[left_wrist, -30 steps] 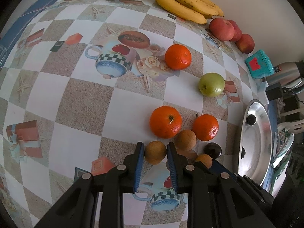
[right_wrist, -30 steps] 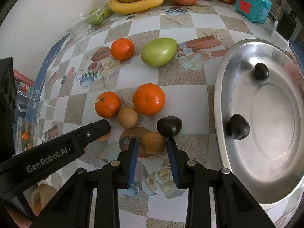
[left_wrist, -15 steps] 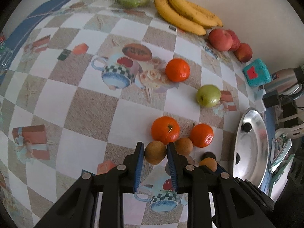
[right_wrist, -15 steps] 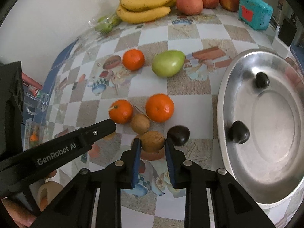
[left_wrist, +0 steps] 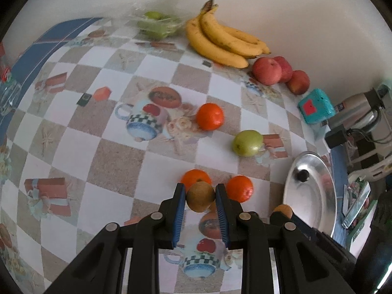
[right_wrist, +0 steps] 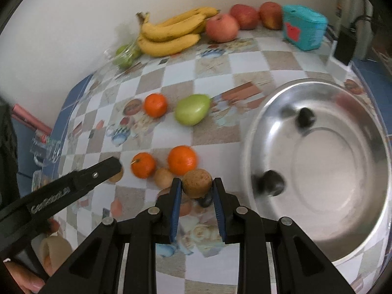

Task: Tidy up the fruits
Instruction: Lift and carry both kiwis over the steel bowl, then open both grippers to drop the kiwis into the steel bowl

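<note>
In the left wrist view my left gripper (left_wrist: 199, 194) is shut on a small brown round fruit (left_wrist: 200, 197), held above the checked tablecloth in front of two oranges (left_wrist: 239, 188). In the right wrist view my right gripper (right_wrist: 197, 187) is shut on a similar brown fruit (right_wrist: 197, 182), lifted just left of the silver tray (right_wrist: 330, 220). The tray holds two dark fruits (right_wrist: 270, 182). Another brown fruit (right_wrist: 163, 177) and a dark fruit (right_wrist: 205, 201) lie on the cloth below. The left gripper's finger (right_wrist: 98, 174) reaches in from the left.
A green fruit (right_wrist: 192, 112) and a third orange (right_wrist: 155, 105) lie mid-table. Bananas (left_wrist: 220, 41), red apples (left_wrist: 267, 70), bagged green fruit (left_wrist: 158, 24) and a teal box (left_wrist: 316, 109) line the far wall. A person's hand (right_wrist: 27, 281) shows at lower left.
Both grippers have risen from the cloth, each carrying its brown fruit. The right jaws closed onto their fruit early in this span. The fruit on the table has stayed put.
</note>
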Demonstrator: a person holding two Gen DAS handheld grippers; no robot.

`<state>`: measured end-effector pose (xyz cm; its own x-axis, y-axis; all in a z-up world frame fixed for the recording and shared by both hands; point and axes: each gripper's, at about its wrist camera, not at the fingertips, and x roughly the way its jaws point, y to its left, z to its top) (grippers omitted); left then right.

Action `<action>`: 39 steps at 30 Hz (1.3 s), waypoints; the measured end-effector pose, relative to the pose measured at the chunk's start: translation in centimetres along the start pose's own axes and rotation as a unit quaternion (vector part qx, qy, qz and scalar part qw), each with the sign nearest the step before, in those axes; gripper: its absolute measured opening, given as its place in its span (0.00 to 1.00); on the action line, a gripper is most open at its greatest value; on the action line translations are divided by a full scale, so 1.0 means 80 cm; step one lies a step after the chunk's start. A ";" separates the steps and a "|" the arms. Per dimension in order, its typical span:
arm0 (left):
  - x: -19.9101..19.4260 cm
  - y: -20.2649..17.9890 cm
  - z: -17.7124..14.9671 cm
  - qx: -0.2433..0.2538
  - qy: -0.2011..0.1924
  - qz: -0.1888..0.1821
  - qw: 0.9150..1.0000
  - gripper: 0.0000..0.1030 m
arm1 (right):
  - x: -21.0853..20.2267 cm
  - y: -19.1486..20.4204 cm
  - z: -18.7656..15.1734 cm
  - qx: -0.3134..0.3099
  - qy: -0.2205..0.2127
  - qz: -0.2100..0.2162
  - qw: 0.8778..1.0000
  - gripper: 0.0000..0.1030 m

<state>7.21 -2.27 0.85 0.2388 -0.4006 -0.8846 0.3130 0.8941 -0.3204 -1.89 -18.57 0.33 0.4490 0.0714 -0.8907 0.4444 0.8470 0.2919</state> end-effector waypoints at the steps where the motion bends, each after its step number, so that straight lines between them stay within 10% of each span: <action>1: -0.001 -0.006 -0.001 0.007 -0.002 -0.001 1.000 0.26 | -0.002 -0.006 0.001 0.005 -0.004 -0.006 1.000 0.26; 22: 0.017 -0.179 -0.079 0.193 0.013 -0.080 0.978 0.26 | -0.060 -0.141 0.001 0.156 -0.066 -0.087 0.982 0.26; 39: 0.054 -0.200 -0.103 0.218 0.050 -0.064 0.972 0.26 | -0.053 -0.166 -0.007 0.181 -0.047 -0.108 0.976 0.26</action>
<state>-4.34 -16.66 -0.63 0.0880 -0.4610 -0.8830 0.6999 0.6594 -0.2745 -10.15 -29.84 0.07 0.3763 -0.1509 -0.9141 0.7737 0.5940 0.2204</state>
